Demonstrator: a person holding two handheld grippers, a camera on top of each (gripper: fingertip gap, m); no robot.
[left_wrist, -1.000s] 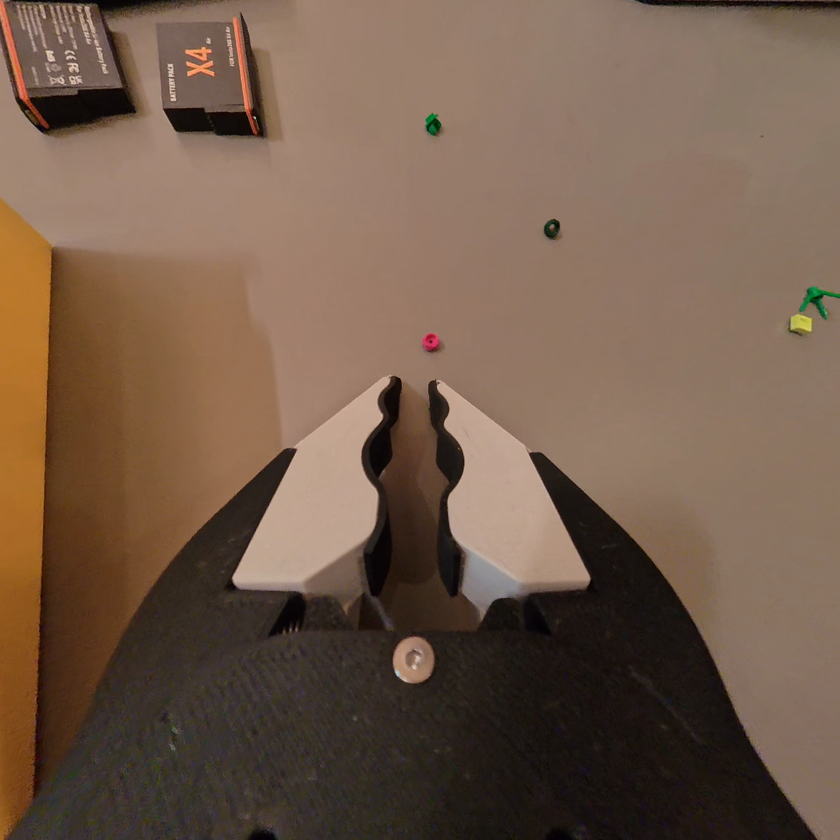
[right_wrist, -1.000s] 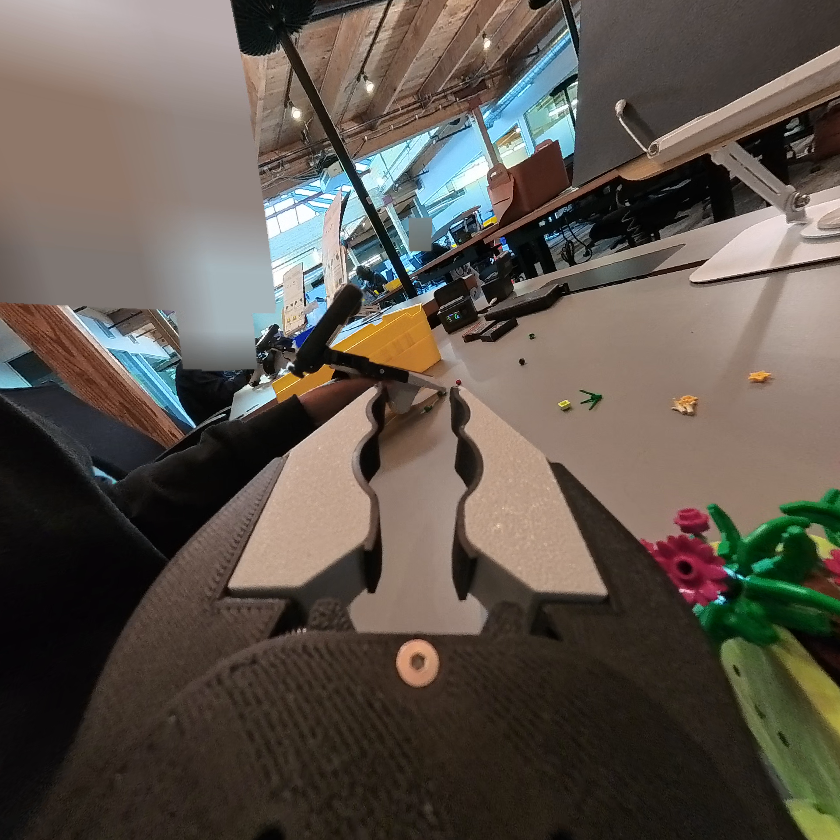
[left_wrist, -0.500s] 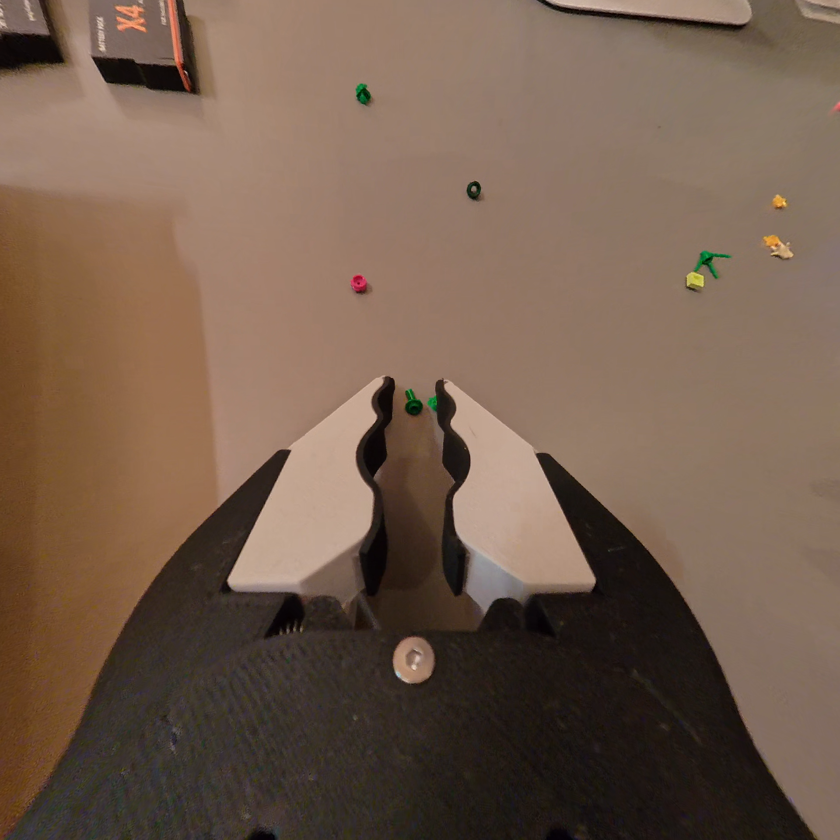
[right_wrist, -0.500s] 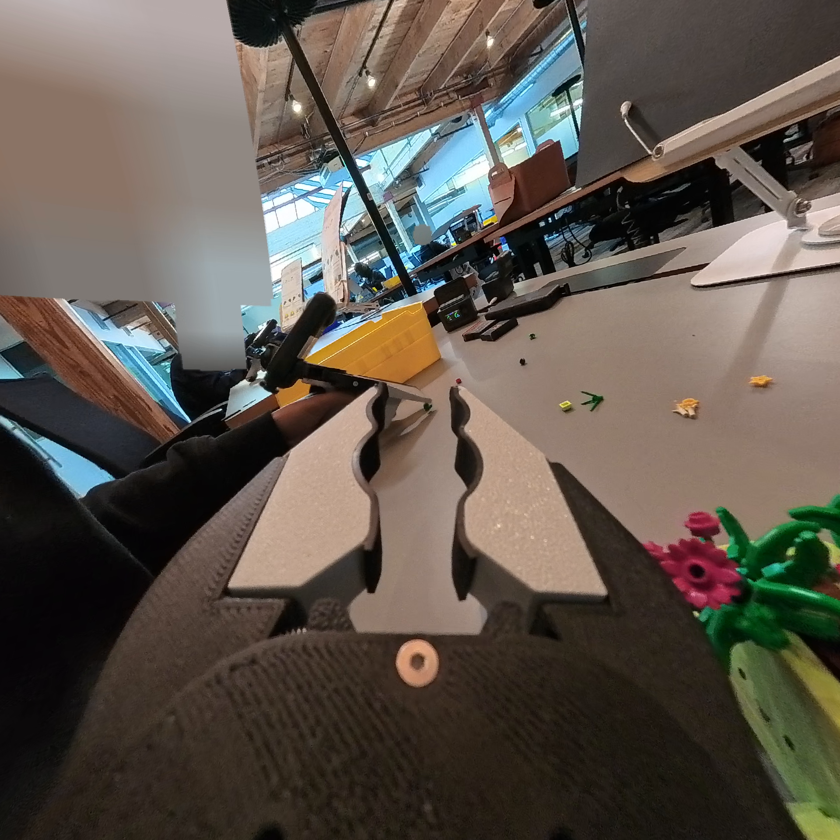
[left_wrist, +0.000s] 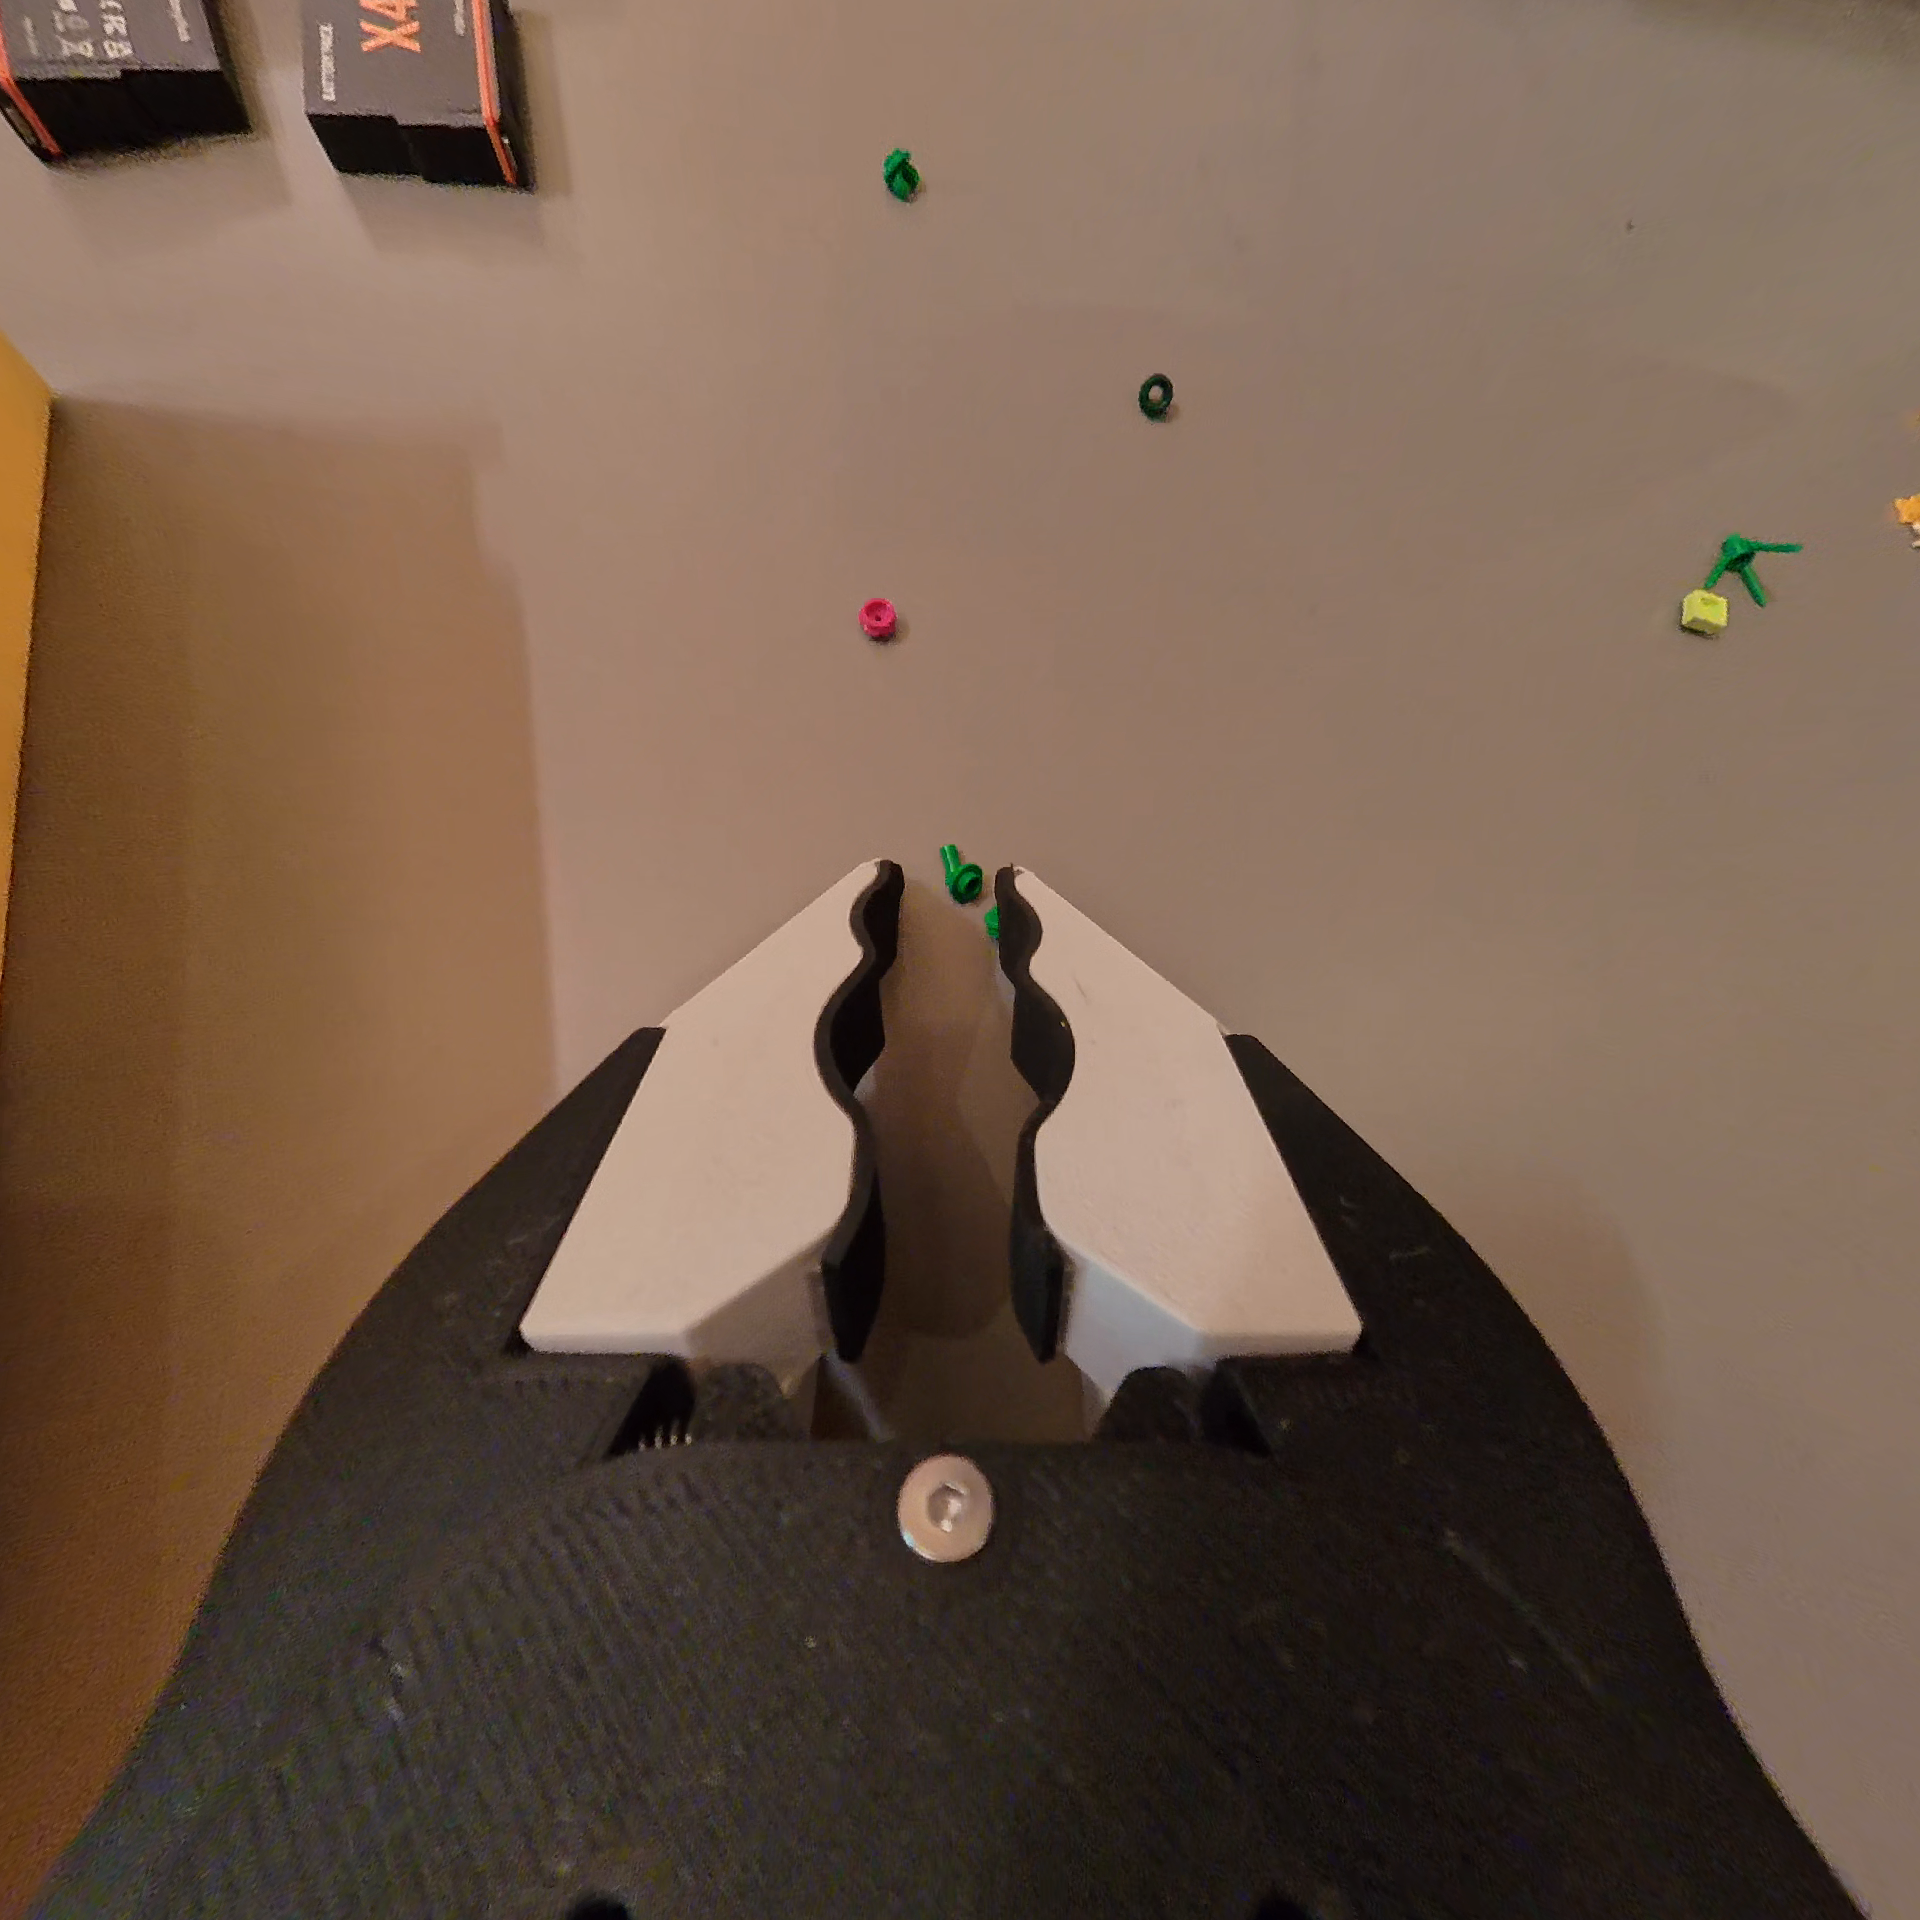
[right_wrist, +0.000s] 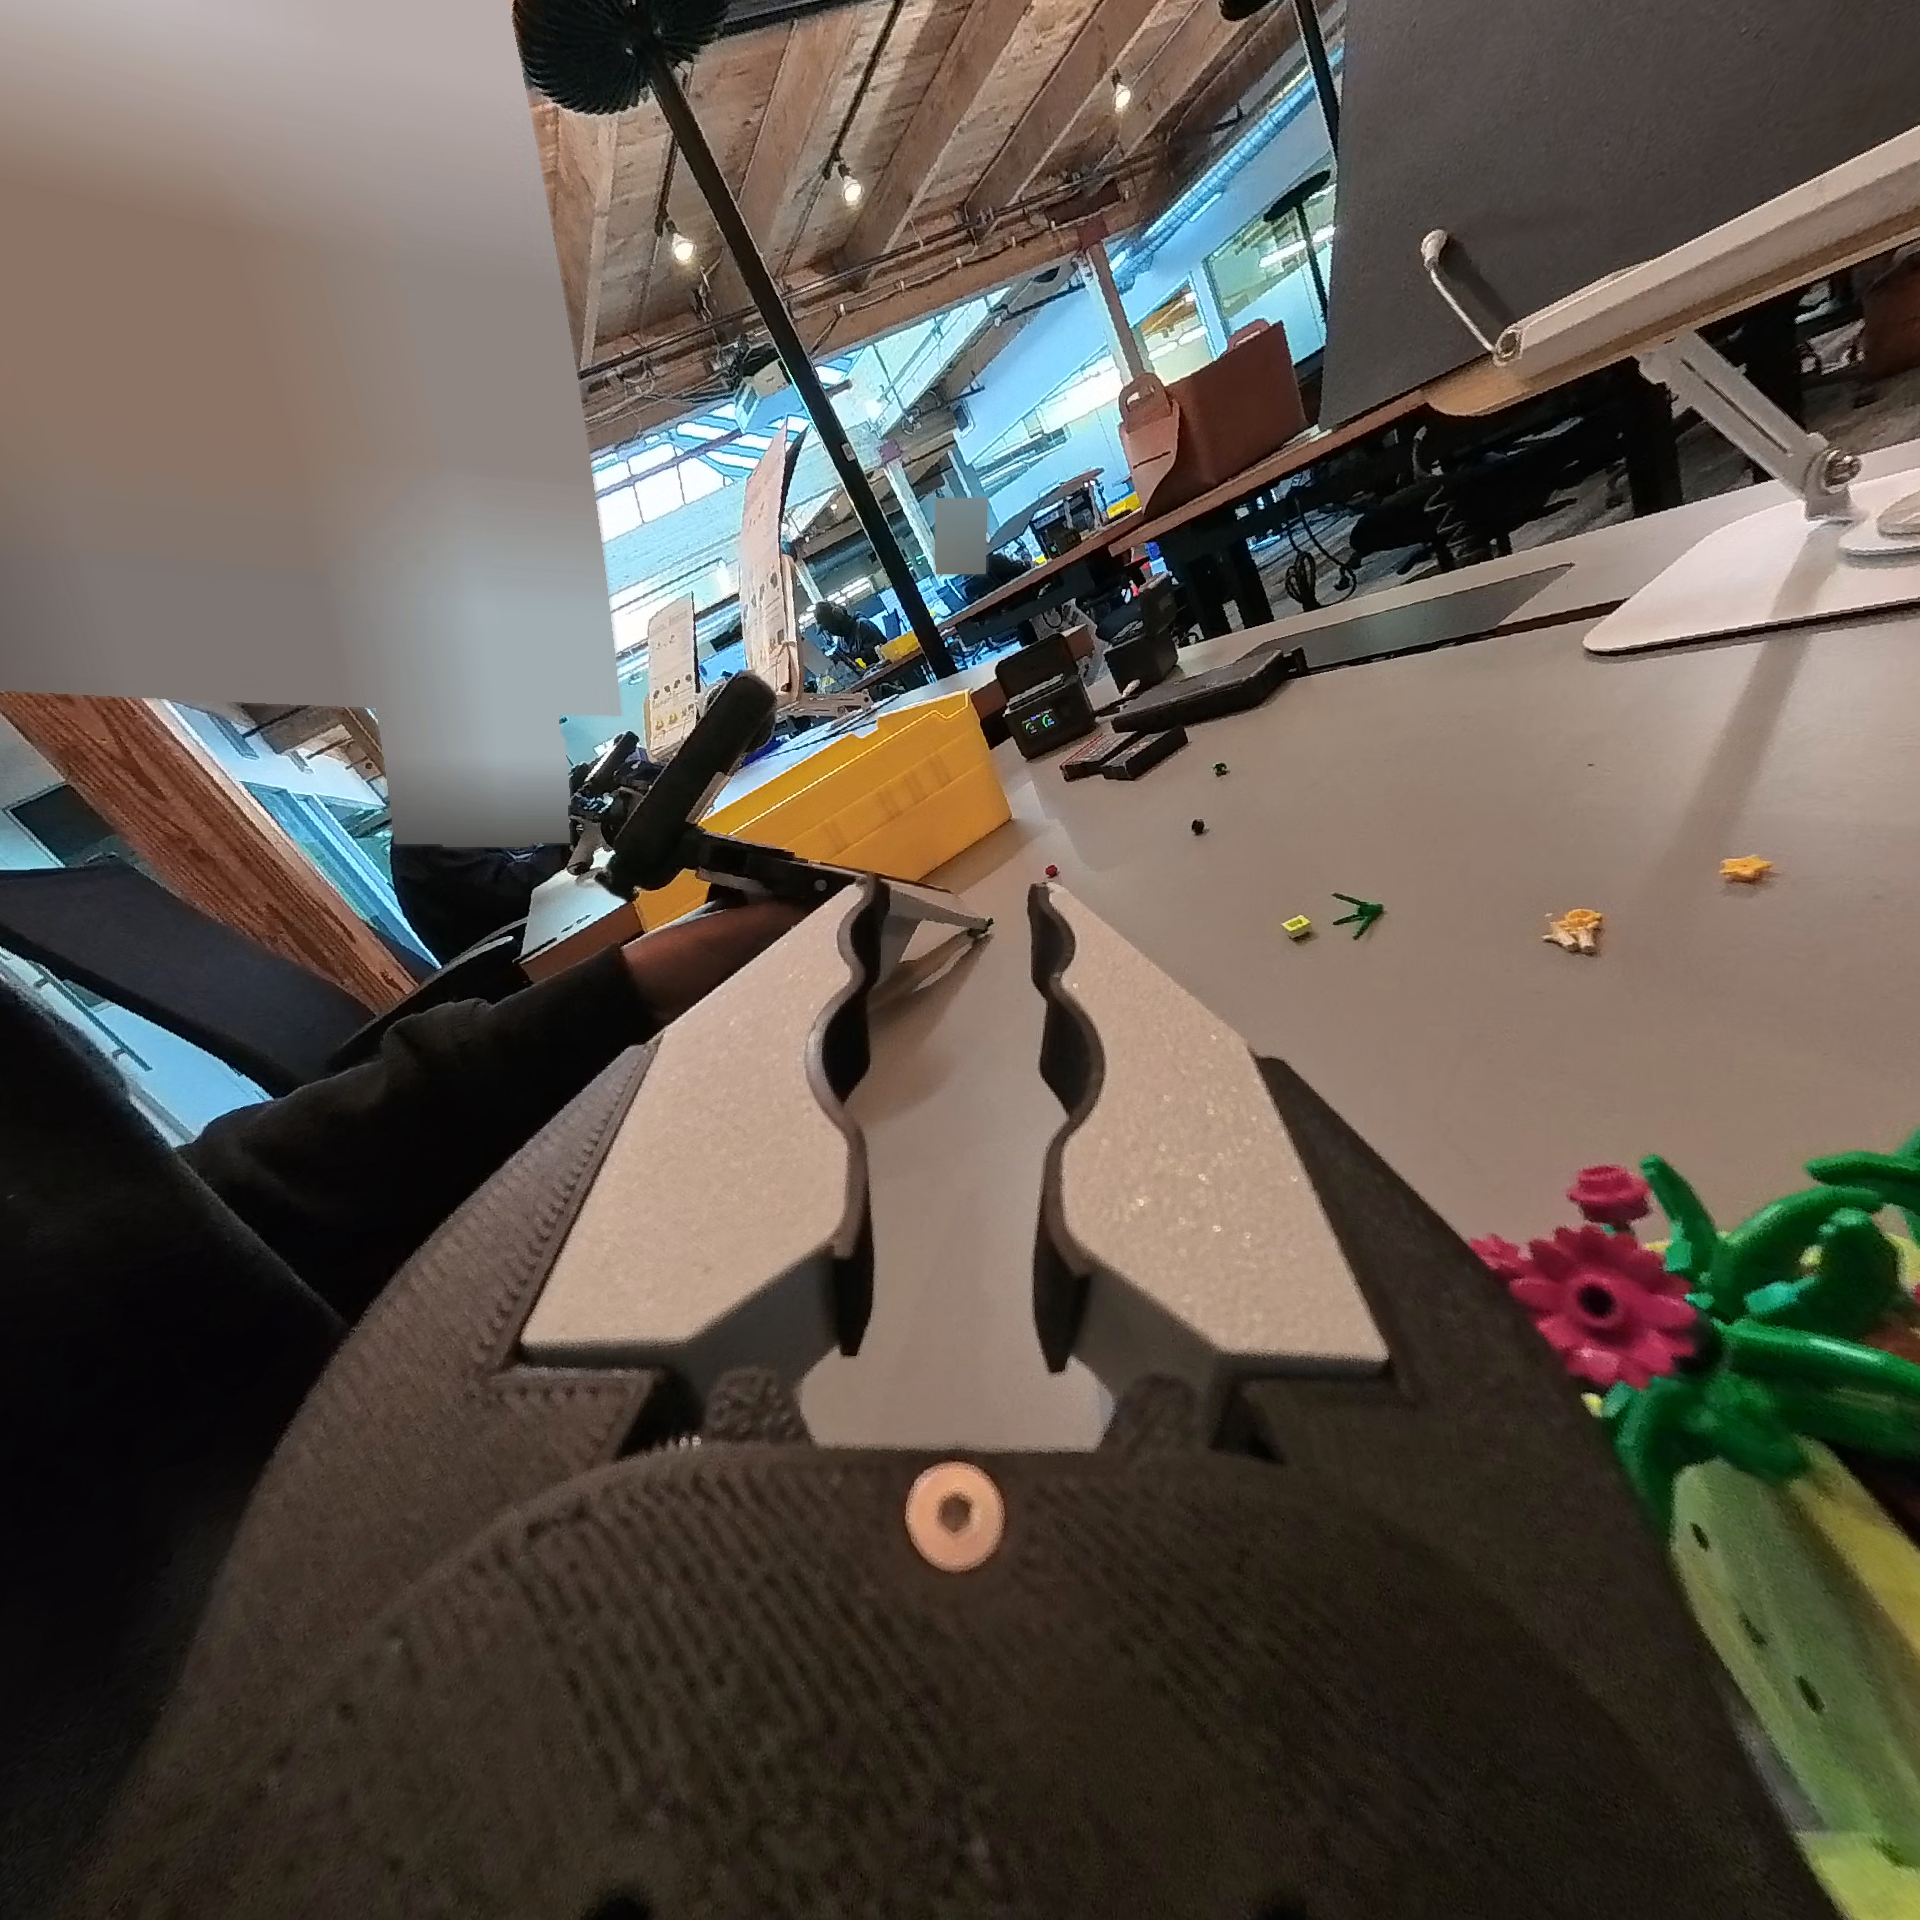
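While the left gripper (left_wrist: 948, 883) hangs over the grey table (left_wrist: 1351, 935), a small green stud piece (left_wrist: 962, 875) now lies just off its fingertips, with a second green bit (left_wrist: 992, 921) touching or tucked under the right-hand finger. A second ago only a pink stud (left_wrist: 878, 618) lay ahead of those tips; that stud now sits farther off, so the tool has drawn back toward the near side and the view has shifted right and then partly back. Its jaws are slightly parted with nothing between them.

Farther out lie a dark green ring (left_wrist: 1155, 396), another green piece (left_wrist: 901, 174), and at the right a lime block (left_wrist: 1703, 611) beside a green sprig (left_wrist: 1745, 566). Two black packs (left_wrist: 416, 94) with orange edging sit at the far left; they carry printed lettering.

Low on the table, the right gripper (right_wrist: 954, 902) has barely moved; its jaws stand apart and empty. A brick-built bouquet (right_wrist: 1662, 1309) of pink flowers and green stems sits close at its right. Beyond its tips are a yellow bin (right_wrist: 883, 800) and orange bits (right_wrist: 1574, 928).
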